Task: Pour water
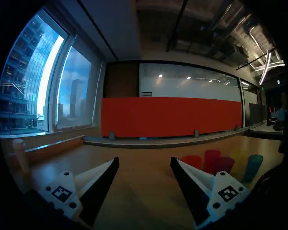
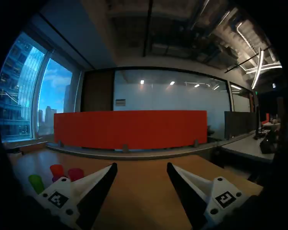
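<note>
I see my left gripper (image 1: pixel 144 158) and right gripper (image 2: pixel 141 164) both with fingers spread wide over the table (image 1: pixel 144 199). The cups (image 1: pixel 212 161) stand between them, well short of the table's far edge.

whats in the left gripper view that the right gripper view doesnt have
Left gripper view: a teal cup beside a cluster of red cups on the right, and a tan post on the window side.

Right gripper view: a green cup, an orange-red cup and a pink cup at lower left, plus a neighbouring desk on the right.

Both: the wooden table, the red partition, the city windows. The left gripper and right gripper are each open and holding nothing.
</note>
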